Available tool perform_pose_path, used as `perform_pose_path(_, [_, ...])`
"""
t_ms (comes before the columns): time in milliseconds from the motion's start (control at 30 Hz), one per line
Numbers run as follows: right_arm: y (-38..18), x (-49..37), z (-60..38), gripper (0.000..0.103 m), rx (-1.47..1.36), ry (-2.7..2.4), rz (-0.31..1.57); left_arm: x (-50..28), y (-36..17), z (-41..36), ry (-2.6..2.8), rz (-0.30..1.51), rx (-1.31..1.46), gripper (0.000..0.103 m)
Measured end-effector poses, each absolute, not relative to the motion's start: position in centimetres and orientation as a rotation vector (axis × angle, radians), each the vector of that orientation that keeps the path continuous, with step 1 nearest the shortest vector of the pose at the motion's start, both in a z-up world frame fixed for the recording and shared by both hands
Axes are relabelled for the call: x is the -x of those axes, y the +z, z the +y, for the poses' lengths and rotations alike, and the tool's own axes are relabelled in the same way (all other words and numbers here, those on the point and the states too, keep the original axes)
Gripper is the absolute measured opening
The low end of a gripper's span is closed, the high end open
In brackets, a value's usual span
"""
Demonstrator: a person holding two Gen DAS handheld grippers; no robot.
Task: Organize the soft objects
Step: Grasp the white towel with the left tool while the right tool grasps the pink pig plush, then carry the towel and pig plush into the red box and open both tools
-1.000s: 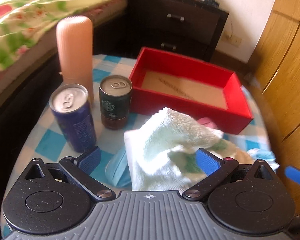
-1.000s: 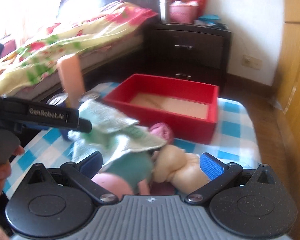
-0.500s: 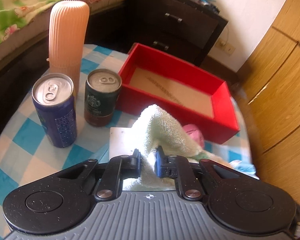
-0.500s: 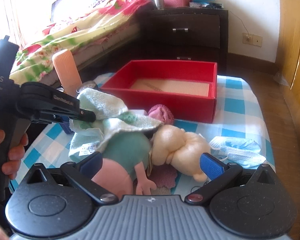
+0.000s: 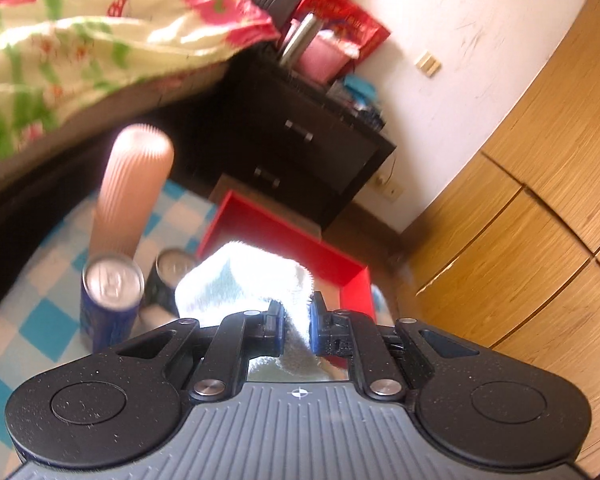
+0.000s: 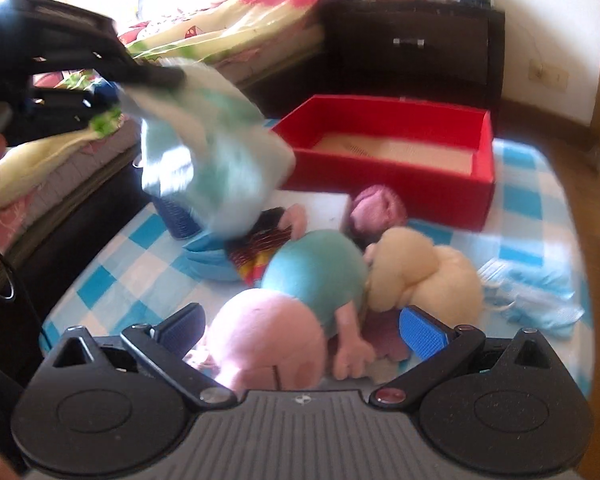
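Above the table [image 6: 112,264], towel [image 6: 216,160] hanging clear, pinched in the closed left gripper [image 5: 296,328]; red box [image 6: 384,160] ahead and to the right of it, empty; right gripper [image 6: 300,332] open, holding nothing, over the plush pig [image 6: 296,300]; left nearer box.

left claw [image 5: 296,326] clamping towel [image 5: 244,276], red box [image 5: 288,240]

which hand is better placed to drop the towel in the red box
Left. The left gripper is already shut on the towel, lifted near the red box. The right gripper hangs open and empty over the pink plush toy.
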State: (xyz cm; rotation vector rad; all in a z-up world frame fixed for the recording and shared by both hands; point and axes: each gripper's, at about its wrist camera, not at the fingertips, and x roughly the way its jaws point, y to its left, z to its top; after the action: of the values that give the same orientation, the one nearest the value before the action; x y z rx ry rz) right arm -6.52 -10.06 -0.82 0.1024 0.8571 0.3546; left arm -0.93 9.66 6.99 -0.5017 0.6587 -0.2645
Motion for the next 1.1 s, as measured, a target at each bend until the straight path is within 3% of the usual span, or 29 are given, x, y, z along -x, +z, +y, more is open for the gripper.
perform_pose_path(133, [-0.5, 6.3, -10.0, 0.084, -0.102, 0.341, 0.85, 0.5, 7.6, 9.5, -0.275, 0.646, 0.49, 0.009])
perform_pose_path(533, [-4.0, 1.5, -9.5, 0.08, -0.445, 0.344, 1.119, 0.5, 7.1, 10.0, -0.296, 0.653, 0.477, 0.01])
perform_pose_path(567, [-4.3, 1.3, -9.3, 0.078, -0.449, 0.334, 1.134, 0.5, 7.0, 10.0, -0.298, 0.657, 0.473, 0.01])
perform_pose_path(633, [-4.8, 1.2, -9.2, 0.066, -0.442, 0.32, 1.155, 0.5, 6.8, 10.1, -0.295, 0.661, 0.468, 0.011])
perform_pose_path(667, [-5.0, 1.1, -9.4, 0.052, -0.453, 0.321, 1.165, 0.6, 6.7, 10.1, -0.297, 0.663, 0.465, 0.012])
perform_pose_path(700, [-5.2, 1.2, -9.7, 0.05, -0.475, 0.339, 1.173, 0.7, 6.7, 10.2, -0.299, 0.664, 0.465, 0.012])
perform_pose_path(1100, [-2.9, 3.7, -14.0, 0.048, -0.728, 0.439, 1.17, 1.2, 7.3, 9.3, -0.318, 0.65, 0.465, 0.015])
